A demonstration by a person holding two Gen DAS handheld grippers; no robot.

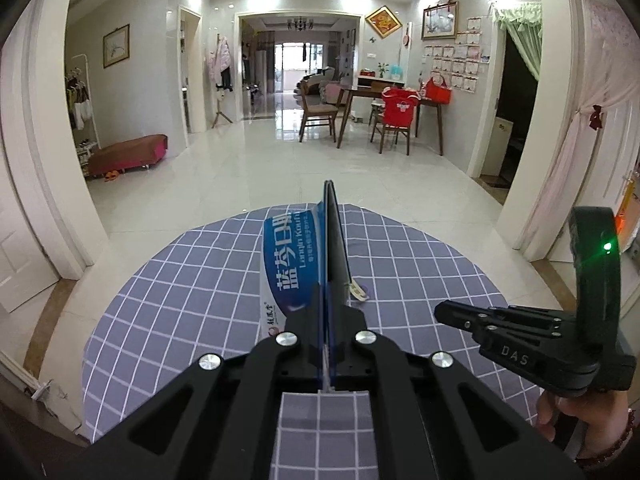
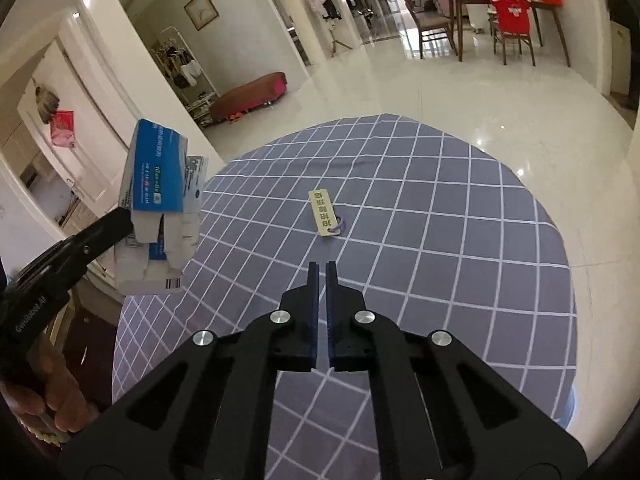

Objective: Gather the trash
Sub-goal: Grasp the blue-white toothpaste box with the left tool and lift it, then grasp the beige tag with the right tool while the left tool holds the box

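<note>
Table (image 2: 440,208): round, under a grey cloth with a white grid; pale tiled floor (image 1: 248,160) around it.
Box (image 2: 160,184): flattened blue-and-white carton, clamped in the left gripper (image 1: 329,196) and held in the air above the table's left edge.
Right gripper (image 2: 322,266): jaws nearly together with only a thin slit, nothing between them; it hangs above the cloth.
Tag (image 2: 325,212): small wooden tag with a purple loop, flat on the cloth just beyond the right gripper's tips.
</note>
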